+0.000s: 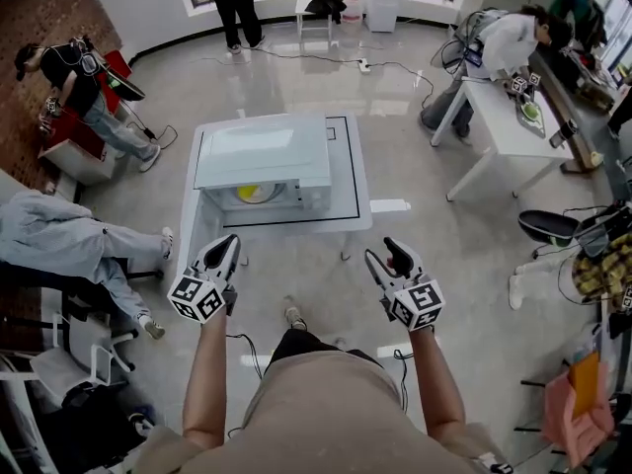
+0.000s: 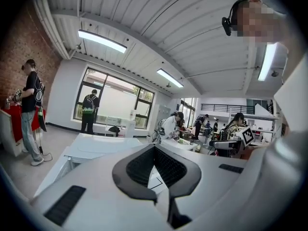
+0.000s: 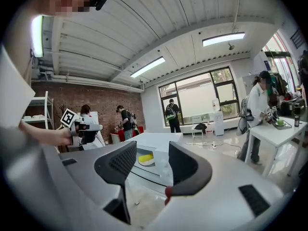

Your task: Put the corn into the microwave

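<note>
The white microwave (image 1: 262, 156) stands on a low white table (image 1: 357, 200) in front of me. Its front faces me, and the yellow corn (image 1: 255, 193) lies inside on a plate. The right gripper view shows the corn (image 3: 146, 159) in the microwave (image 3: 156, 143) between its jaws, still well ahead. My left gripper (image 1: 228, 248) is raised short of the table's near left corner, its tips together and empty. My right gripper (image 1: 383, 257) hangs past the table's near right corner, open with nothing in it. In the left gripper view the microwave top (image 2: 96, 146) lies just beyond the jaws.
A person sits on a chair (image 1: 59, 245) close at the left. Another stands by a red stand (image 1: 84, 87) at the back left. A white desk (image 1: 504, 126) with a person leaning over it is at the right. A cable (image 1: 326, 59) runs across the glossy floor.
</note>
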{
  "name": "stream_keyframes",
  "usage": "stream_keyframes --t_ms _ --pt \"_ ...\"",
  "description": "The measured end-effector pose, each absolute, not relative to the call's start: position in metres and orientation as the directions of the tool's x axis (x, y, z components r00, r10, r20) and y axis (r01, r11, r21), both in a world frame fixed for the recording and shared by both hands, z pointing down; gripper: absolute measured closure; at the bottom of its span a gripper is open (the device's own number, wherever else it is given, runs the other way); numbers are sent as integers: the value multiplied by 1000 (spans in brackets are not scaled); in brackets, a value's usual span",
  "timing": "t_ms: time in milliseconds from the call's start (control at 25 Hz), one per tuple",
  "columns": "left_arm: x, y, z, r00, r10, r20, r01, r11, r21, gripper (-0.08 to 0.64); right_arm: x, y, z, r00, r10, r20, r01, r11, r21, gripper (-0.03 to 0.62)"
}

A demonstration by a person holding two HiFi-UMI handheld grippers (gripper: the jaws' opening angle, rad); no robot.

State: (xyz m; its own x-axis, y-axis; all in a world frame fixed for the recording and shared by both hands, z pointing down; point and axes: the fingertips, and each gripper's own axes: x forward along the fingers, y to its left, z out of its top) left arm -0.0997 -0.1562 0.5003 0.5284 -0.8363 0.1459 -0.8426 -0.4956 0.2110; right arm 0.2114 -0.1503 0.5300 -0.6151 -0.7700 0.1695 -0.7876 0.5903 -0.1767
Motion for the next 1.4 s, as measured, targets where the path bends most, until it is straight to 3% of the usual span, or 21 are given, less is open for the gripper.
stream_keyframes --t_ms 240,480,880,1080,1400 --pt "-42 -101 510 529 -836 146 -843 -498 201 563 269 -101 535 -593 -788 164 -804 571 -166 392" --pt "-37 -51 533 480 -856 194 -872 -440 215 563 298 -65 555 -581 -791 191 -812 551 -190 412" --pt "-60 -7 586 427 -858 287 -898 -362 252 563 306 -44 592 -546 -806 229 -837 514 -188 413" --pt "-55 -2 584 463 -839 287 -878 -391 275 563 297 -44 586 -504 -825 255 -864 476 -166 433" --pt "-32 1 566 484 -839 249 -868 -424 257 563 272 -42 568 -565 -794 223 -825 551 -129 439"
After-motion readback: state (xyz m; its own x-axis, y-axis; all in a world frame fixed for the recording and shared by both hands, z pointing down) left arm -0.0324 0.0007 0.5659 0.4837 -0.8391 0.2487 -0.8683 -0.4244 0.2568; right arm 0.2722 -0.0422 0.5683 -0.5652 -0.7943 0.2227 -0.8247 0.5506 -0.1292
